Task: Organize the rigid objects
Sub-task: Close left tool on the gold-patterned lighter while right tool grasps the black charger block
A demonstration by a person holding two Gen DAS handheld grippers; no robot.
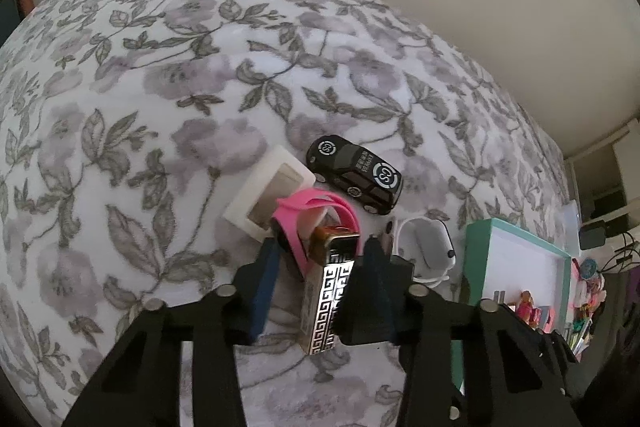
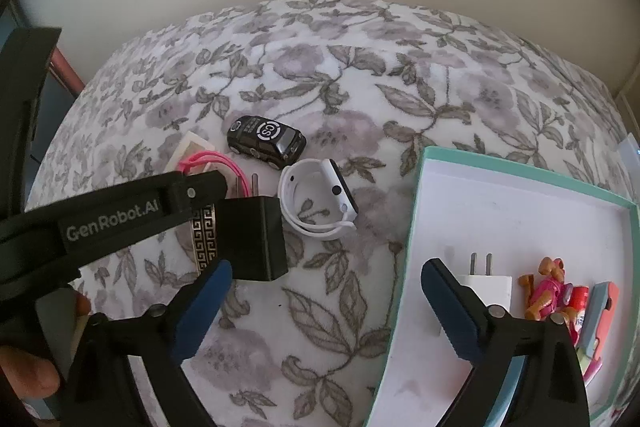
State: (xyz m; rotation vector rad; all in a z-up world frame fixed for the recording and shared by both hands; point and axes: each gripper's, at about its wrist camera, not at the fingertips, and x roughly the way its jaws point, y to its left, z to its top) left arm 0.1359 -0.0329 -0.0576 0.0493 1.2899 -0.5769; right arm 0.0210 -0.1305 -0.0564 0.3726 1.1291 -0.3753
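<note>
My left gripper [image 1: 316, 263] stands over a metal lighter [image 1: 326, 295] with a Greek-key pattern lying on the floral bedspread; its jaws are apart on either side, the right finger near it, the left finger clear. The lighter [image 2: 205, 235] also shows in the right wrist view under the left gripper. A black plug adapter [image 2: 256, 237] lies beside it. A pink band [image 1: 308, 215], a white frame [image 1: 266, 193], a black toy car [image 1: 354, 173] and a white smartwatch [image 1: 426, 247] lie just beyond. My right gripper [image 2: 324, 287] is open and empty over the edge of a teal box [image 2: 416, 227].
The teal box holds a white plug [image 2: 486, 287], a pink toy figure [image 2: 550, 293] and other small toys at its right. The bed ends at a pale wall behind. Cluttered shelves and cables stand at the far right in the left wrist view [image 1: 600, 223].
</note>
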